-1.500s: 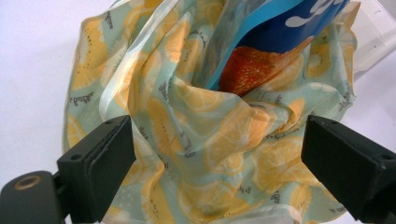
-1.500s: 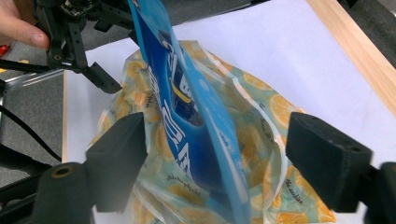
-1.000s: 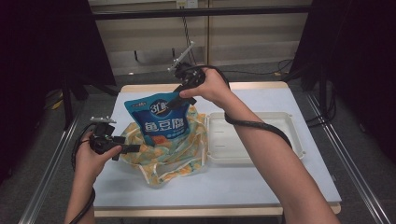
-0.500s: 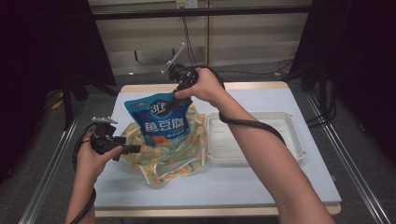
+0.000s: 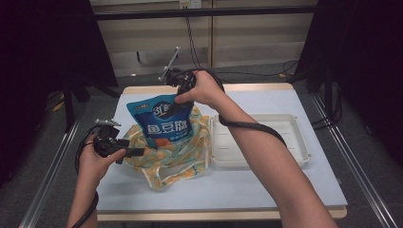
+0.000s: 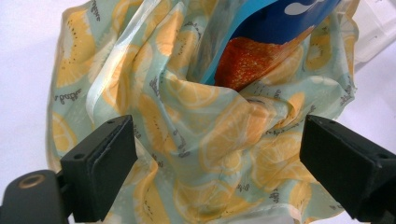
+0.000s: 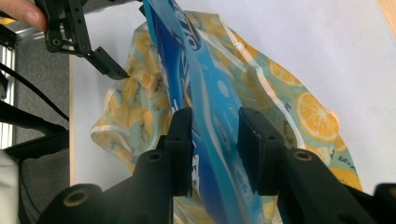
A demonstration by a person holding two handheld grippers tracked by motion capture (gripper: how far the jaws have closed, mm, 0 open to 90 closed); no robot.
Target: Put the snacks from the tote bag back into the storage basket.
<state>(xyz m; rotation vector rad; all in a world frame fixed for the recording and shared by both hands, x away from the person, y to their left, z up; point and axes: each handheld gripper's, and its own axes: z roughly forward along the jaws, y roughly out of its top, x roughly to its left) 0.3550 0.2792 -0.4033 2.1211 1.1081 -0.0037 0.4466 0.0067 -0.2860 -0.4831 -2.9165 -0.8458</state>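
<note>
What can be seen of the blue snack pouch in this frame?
The blue snack pouch is a glossy, flat plastic bag with large white characters and an orange-red food picture low on its front. It stands roughly upright, its lower part sunk into the mouth of the lemon-print bag near the table's middle, left of the white tray. The right gripper has its jaws on either side of the pouch's upper edge; they have just been closing, though a small gap seems to remain beside one pad.
</note>
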